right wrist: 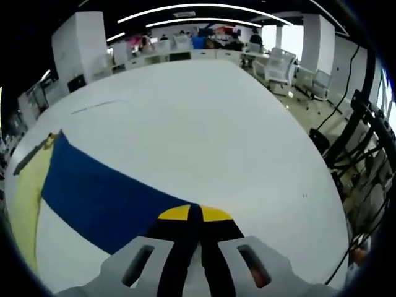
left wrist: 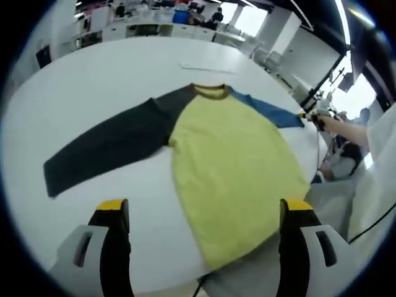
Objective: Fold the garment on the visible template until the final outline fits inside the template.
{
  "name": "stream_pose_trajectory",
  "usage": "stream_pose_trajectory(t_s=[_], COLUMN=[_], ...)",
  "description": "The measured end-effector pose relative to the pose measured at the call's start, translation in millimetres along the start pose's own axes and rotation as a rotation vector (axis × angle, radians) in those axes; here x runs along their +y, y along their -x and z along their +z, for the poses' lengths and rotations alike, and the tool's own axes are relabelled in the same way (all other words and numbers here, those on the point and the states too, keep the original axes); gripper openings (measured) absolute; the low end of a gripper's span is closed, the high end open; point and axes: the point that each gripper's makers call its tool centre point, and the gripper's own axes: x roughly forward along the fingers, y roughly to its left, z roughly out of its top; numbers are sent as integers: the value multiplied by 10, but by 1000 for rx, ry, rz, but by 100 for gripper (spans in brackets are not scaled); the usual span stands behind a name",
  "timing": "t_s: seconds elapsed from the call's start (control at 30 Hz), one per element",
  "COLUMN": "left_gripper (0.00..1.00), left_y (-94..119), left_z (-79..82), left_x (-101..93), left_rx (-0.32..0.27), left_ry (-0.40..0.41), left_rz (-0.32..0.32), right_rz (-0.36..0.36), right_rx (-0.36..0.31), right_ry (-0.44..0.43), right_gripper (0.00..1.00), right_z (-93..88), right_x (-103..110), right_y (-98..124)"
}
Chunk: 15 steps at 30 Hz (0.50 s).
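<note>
A long-sleeved shirt lies flat on the white table (left wrist: 93, 86), with a yellow body (left wrist: 229, 167), an olive collar (left wrist: 211, 91), a dark grey sleeve (left wrist: 105, 148) stretched left and a blue sleeve (left wrist: 269, 110) stretched right. My left gripper (left wrist: 204, 207) hovers open over the shirt's hem end, its yellow-tipped jaws wide apart. My right gripper (right wrist: 195, 213) is shut on the end of the blue sleeve (right wrist: 99, 198); the yellow body (right wrist: 21, 198) shows at the left edge. From the left gripper view, the right gripper (left wrist: 312, 117) sits at the sleeve's tip, held by a person's arm.
A faint pale rectangular outline (left wrist: 207, 67) lies on the table beyond the collar. The shirt's hem hangs near the table's front edge (left wrist: 185, 288). Office chairs (right wrist: 281, 65) and a dark stand with cables (right wrist: 362, 124) are off the table's right side. Desks line the back.
</note>
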Motion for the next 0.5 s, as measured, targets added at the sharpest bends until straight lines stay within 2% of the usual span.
stream_pose_trajectory(t_s=[0.27,0.4,0.5], left_gripper=[98,98,99], left_y=[22,49,62], left_z=[15,24,24], left_x=[-5,-10,-17], left_rx=[-10,-17,-21], left_ry=[1,-4,-12], left_rz=[-2,-4,-5], right_rz=[-13,5,0], right_rx=[20,55,66], right_ry=[-12,58,66], right_gripper=[2,2,2], right_z=[15,34,68], right_x=[-11,48,42], right_y=[19,46,69])
